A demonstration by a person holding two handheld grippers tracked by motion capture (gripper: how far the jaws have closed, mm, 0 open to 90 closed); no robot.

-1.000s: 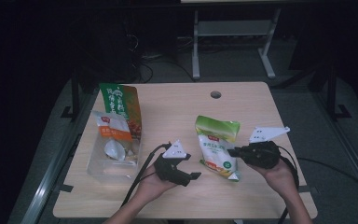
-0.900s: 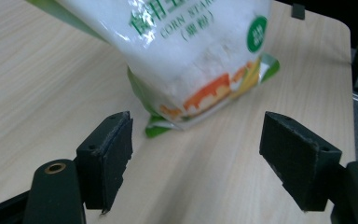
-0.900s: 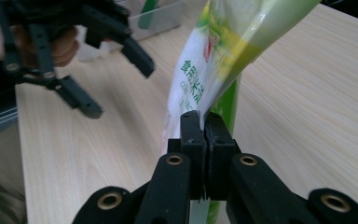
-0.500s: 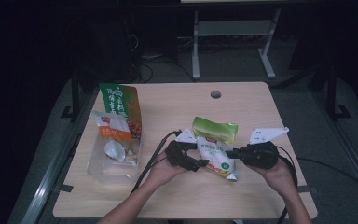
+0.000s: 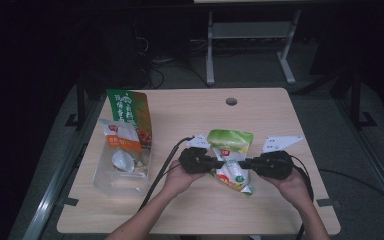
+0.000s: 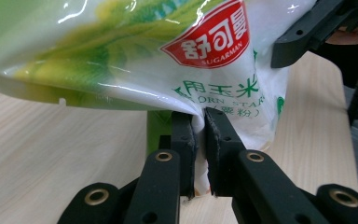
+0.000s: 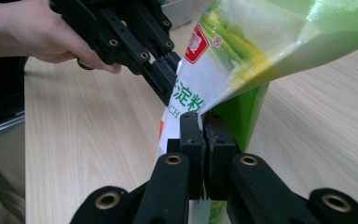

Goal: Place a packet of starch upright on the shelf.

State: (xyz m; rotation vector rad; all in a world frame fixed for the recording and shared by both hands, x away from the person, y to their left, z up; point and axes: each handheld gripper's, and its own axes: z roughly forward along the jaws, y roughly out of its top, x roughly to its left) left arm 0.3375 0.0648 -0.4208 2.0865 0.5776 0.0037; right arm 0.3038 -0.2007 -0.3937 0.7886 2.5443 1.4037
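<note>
Two grippers on my starch bag [image 5: 231, 159], near the table's [image 5: 190, 215] front edge: left gripper [image 5: 219, 163], right gripper [image 5: 242, 163]. Left gripper view: jaws pinched on the bag's edge. Right gripper view: jaws clamped on film too.

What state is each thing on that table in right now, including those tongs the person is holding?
Corn starch bag: sealed, pinched from both sides, lifted off the table at one end.
Left tongs: shut on the bag's edge.
Right tongs: shut on the opposite edge.
Green packet: lying flat, untouched.
Clear pouch: lying flat, overlapping the green packet.
</note>
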